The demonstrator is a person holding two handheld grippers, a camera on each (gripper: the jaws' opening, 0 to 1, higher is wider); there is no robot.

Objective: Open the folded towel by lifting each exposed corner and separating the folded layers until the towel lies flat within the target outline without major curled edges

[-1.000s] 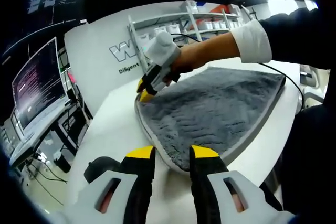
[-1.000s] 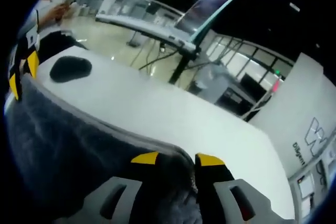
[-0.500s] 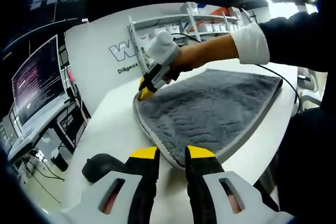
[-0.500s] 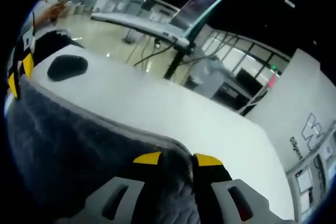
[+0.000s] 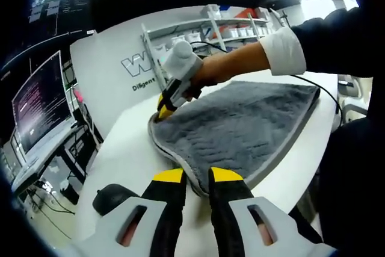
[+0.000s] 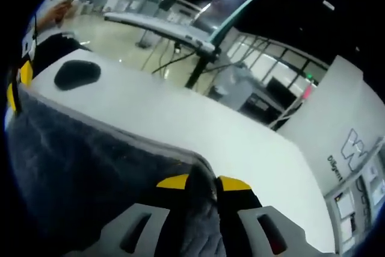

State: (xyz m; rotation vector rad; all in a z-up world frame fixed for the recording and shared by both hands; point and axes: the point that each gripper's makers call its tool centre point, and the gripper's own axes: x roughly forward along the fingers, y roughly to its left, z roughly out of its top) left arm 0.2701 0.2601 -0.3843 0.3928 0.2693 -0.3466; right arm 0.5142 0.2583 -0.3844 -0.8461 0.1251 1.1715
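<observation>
A grey plush towel [image 5: 240,124] with a pale edge lies folded on the white table [image 5: 129,148]. In the left gripper view, my left gripper [image 5: 197,176] has its yellow-tipped jaws pinched on the towel's near corner. At the far corner, the right gripper [image 5: 163,108] is held by a hand with a white cuff and grips the towel's edge. In the right gripper view, my right gripper [image 6: 203,182] is shut on a bunched towel [image 6: 90,173] corner. The left gripper [image 6: 17,82] shows at the left edge, at the opposite corner.
A black rounded object [image 5: 110,195] lies on the table left of my left gripper, and the same black object [image 6: 77,73] lies beyond the towel in the right gripper view. A white panel with lettering [image 5: 138,64], shelves and monitors stand behind. The person's dark sleeve [image 5: 337,34] reaches over the towel.
The left gripper's jaws have narrowed onto the towel's near corner. The right gripper's jaws have tightened on the far corner, and that corner has lifted a little.
</observation>
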